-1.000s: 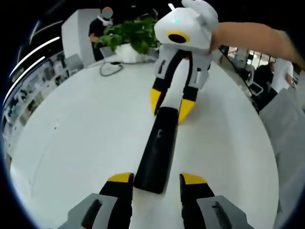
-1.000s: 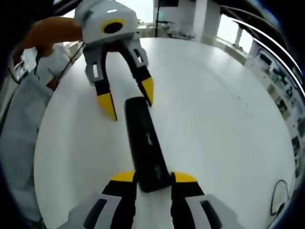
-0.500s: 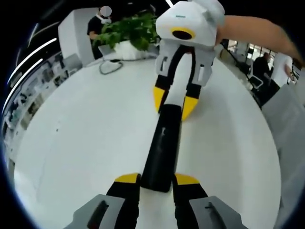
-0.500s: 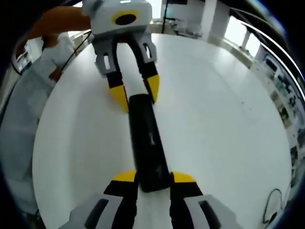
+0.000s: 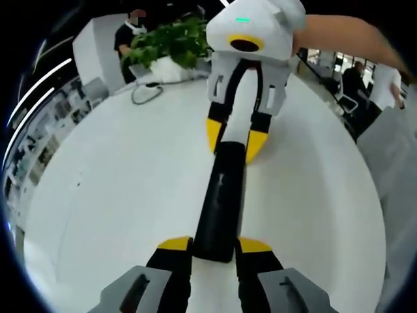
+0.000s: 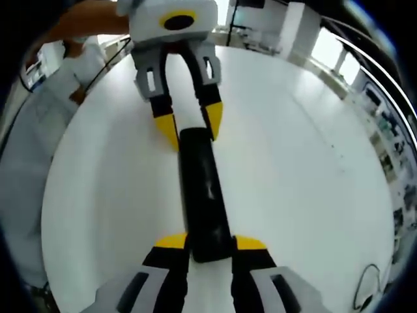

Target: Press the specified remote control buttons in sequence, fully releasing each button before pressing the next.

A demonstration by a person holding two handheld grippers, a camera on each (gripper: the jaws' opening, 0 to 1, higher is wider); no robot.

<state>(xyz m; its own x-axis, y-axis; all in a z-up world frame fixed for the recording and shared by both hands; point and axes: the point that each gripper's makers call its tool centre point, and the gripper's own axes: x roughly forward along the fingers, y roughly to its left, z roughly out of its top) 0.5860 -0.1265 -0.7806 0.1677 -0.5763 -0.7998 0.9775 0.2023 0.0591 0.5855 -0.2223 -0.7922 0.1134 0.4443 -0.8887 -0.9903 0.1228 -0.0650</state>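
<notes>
The black remote control lies flat on the white counter, stretched between the two tongs so that its long axis runs straight from one to the other. In the left gripper view its near end sits between the yellow-tipped jaws of the left tongs and its far end reaches the right tongs. In the right gripper view the same remote control runs from the right tongs up to the left tongs.

Both tongs appear clenched on the remote control, one pair of jaws at each end, pressing its narrow sides. Which end is its front cannot be told, as the buttons are too dark to make out.

As to progress, the remote control looks steadied at both ends and no jaw tip rests on its top face, so I judge the pressing sequence not yet under way here, or between presses; nothing visible confirms any button done.

At the counter's far edge stand a potted plant and a coiled cable.
</notes>
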